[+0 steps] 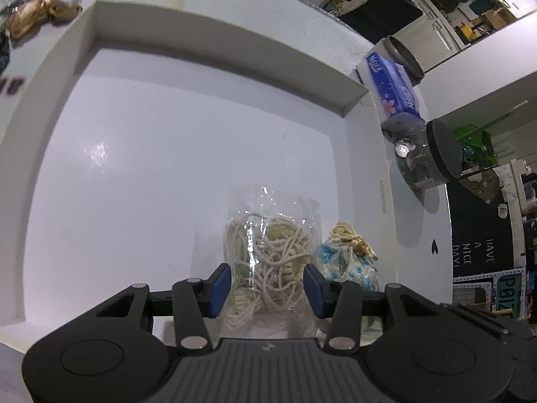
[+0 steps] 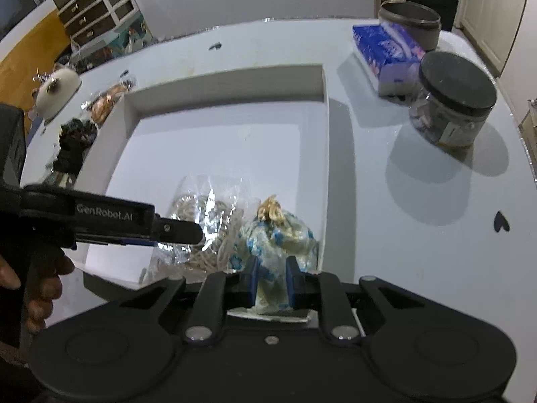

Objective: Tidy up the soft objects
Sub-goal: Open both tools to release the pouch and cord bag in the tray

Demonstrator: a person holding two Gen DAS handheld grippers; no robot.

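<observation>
I hold a gripper in each hand over a shallow white tray [image 2: 322, 107] on a pale table [image 2: 386, 241]. In the left wrist view, my left gripper [image 1: 267, 290] has its blue pads spread around a clear bag of cream cord [image 1: 268, 262], one pad on each side; I cannot tell whether they touch the plastic. In the right wrist view, my right gripper [image 2: 271, 280] is pinching the lower end of a blue-flowered pouch [image 2: 278, 238] with a tan tie at its top. Both soft bundles sit in the tray's near right corner, toward five o'clock, touching each other, the pouch against the right wall. More wrapped items, one bag holding something golden [image 2: 107, 100], lie outside the tray at ten o'clock. At one to two o'clock stand a blue tissue pack [image 2: 389, 50], a dark-lidded jar [image 2: 453, 100] and a grey tin [image 2: 409, 20]. My judgement is that the two bundles are being settled in the tray. To do this well, I would set each down flat before letting go, open slowly so the crinkly plastic does not cling to a pad, and lift straight away so neither bundle is dragged over the tray's low wall.
</observation>
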